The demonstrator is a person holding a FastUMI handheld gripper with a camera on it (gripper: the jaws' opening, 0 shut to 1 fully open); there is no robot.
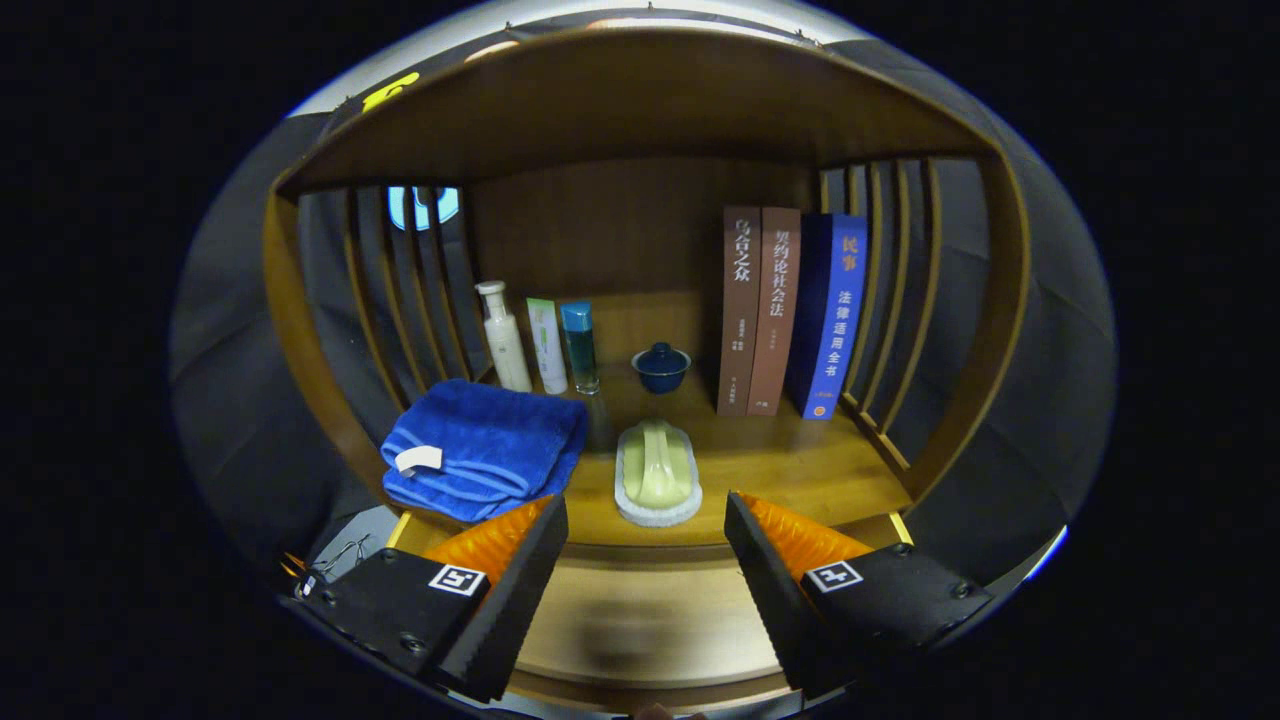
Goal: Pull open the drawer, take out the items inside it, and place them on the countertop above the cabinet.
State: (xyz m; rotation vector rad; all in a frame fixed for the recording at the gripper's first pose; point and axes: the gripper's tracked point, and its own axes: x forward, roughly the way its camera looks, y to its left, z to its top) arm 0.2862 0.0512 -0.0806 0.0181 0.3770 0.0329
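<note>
Gripper (645, 560) jaws wide, holding nothing. Brush (657, 473) lies on countertop (800, 470) just ahead, centred between fingers, long axis pointing straight away. Folded towel (485, 447) beyond left finger.

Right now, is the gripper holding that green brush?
No, the gripper is open and empty, with the green brush lying just ahead on the countertop.

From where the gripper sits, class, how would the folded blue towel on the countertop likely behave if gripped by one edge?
The blue towel looks soft and thickly folded, so it would probably sag and unfold rather than lift flat. Its plush pile suggests little slipping. The open fingers hold nothing, and the towel lies just beyond the left one.
</note>
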